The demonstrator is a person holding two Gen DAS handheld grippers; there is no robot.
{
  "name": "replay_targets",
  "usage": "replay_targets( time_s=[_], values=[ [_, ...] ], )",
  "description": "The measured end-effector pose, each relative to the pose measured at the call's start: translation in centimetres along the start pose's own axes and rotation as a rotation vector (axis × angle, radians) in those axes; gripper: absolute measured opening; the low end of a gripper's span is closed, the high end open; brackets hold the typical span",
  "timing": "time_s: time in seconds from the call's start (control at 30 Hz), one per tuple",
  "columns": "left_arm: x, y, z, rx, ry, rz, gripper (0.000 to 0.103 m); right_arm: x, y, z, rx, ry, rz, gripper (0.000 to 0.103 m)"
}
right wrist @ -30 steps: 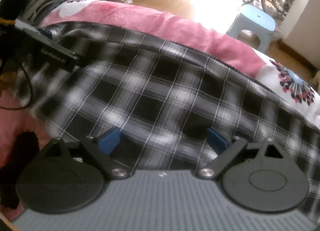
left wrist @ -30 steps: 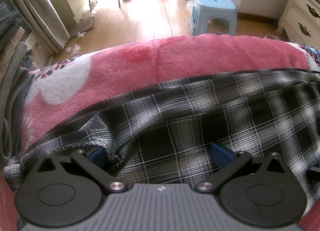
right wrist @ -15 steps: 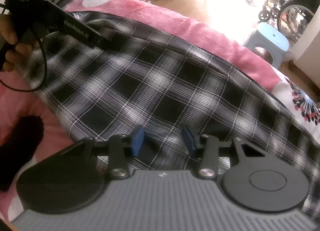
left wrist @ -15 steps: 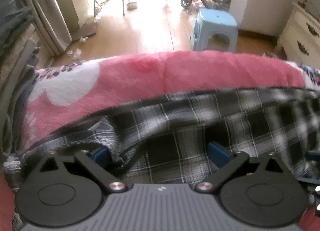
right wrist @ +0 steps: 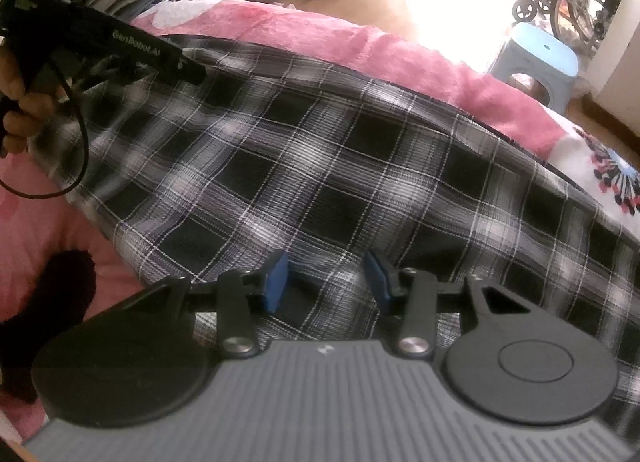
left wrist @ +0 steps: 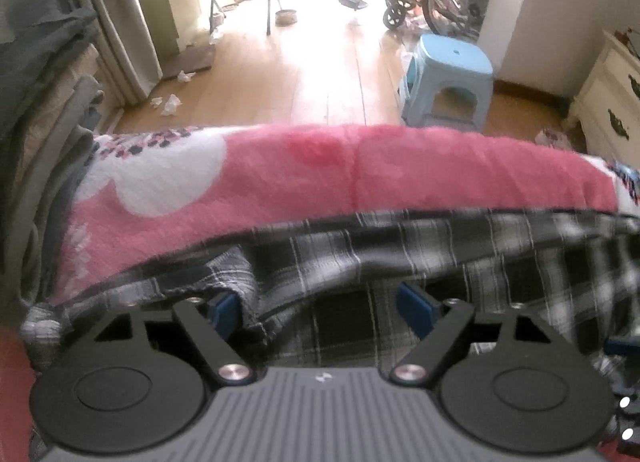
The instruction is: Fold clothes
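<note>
Right wrist view: a black-and-white plaid cotton shirt (right wrist: 320, 166) sprawls across mid-frame on a pink fleece blanket (right wrist: 360, 46), folding barely begun.
Right gripper (right wrist: 326, 282) stands half-closed around a cloth ridge; grip uncertain. Left gripper (left wrist: 320, 302), lower centre of its view, is closing over bunched fabric, nothing pinched.

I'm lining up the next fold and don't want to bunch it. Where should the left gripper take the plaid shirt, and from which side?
Judging by how it lies, take the plaid shirt at the rumpled raised fold near its left end, coming down from above. That ridge stands up off the pink blanket, while the rest lies flat. The left gripper already straddles it, jaws closing.
</note>
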State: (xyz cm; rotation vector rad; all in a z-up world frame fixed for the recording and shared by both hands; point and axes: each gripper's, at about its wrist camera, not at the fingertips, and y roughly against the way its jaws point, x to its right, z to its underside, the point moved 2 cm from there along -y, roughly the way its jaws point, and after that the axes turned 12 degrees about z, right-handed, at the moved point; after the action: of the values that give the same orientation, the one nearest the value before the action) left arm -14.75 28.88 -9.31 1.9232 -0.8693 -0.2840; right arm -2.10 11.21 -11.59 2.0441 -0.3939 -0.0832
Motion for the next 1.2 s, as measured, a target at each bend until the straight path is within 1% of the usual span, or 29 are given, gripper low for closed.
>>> replay_targets(
  time_s=[0.07, 0.2, 0.33, 0.37, 0.47, 0.6, 0.67, 0.73, 0.8, 0.9, 1.0, 1.03, 1.07, 1.13, 1.2],
  values=[
    [-0.8, 0.9, -0.4, 0.019, 0.011, -0.002, 0.073, 0.1, 0.0, 0.1, 0.003, -0.002, -0.004, 0.042],
    [-3.0, 3.6, -0.7, 0.067, 0.031, -0.024, 0.071, 0.3, 0.0, 0.2, 0.009, -0.025, -0.012, 0.042],
    [-4.9, 6.7, 0.5, 0.079, 0.031, -0.044, 0.066, 0.6, 0.0, 0.4, 0.014, -0.043, -0.020, 0.043],
    [-5.3, 7.6, 1.0, 0.079, 0.029, -0.039, 0.062, 0.6, 0.0, 0.4, 0.015, -0.046, -0.021, 0.043],
    [-6.5, 9.6, 3.0, 0.090, 0.040, -0.049, 0.060, 0.6, 0.1, 0.6, 0.019, -0.046, -0.021, 0.043],
    [-8.5, 11.5, 6.0, 0.116, 0.123, -0.077, 0.052, 0.6, 0.2, 0.7, 0.020, -0.051, -0.023, 0.043],
    [-9.5, 12.1, 7.4, 0.128, 0.164, -0.094, 0.046, 0.6, 0.2, 0.7, 0.020, -0.055, -0.022, 0.043],
    [-10.6, 12.6, 8.8, 0.140, 0.206, -0.112, 0.043, 0.6, 0.2, 0.7, 0.019, -0.055, -0.019, 0.043],
    [-11.9, 12.7, 9.6, 0.155, 0.250, -0.117, 0.043, 0.6, 0.3, 0.7, 0.016, -0.053, -0.017, 0.043],
    [-13.9, 12.9, 10.5, 0.203, 0.319, -0.088, 0.043, 0.7, 0.4, 0.9, 0.011, -0.056, -0.019, 0.043],
    [-15.4, 12.7, 10.5, 0.234, 0.353, -0.053, 0.045, 0.9, 0.4, 1.1, 0.008, -0.065, -0.024, 0.043],
    [-15.9, 12.6, 10.3, 0.238, 0.353, -0.040, 0.049, 1.0, 0.5, 1.2, 0.007, -0.067, -0.025, 0.043],
    [-16.3, 12.5, 10.2, 0.241, 0.353, -0.025, 0.057, 0.9, 0.4, 1.1, 0.006, -0.067, -0.024, 0.043],
    [-17.1, 12.1, 9.9, 0.239, 0.350, -0.004, 0.064, 0.9, 0.3, 1.0, 0.001, -0.066, -0.021, 0.044],
    [-17.9, 11.6, 9.8, 0.234, 0.352, 0.021, 0.068, 0.8, 0.3, 1.0, -0.003, -0.063, -0.019, 0.045]
  ],
)
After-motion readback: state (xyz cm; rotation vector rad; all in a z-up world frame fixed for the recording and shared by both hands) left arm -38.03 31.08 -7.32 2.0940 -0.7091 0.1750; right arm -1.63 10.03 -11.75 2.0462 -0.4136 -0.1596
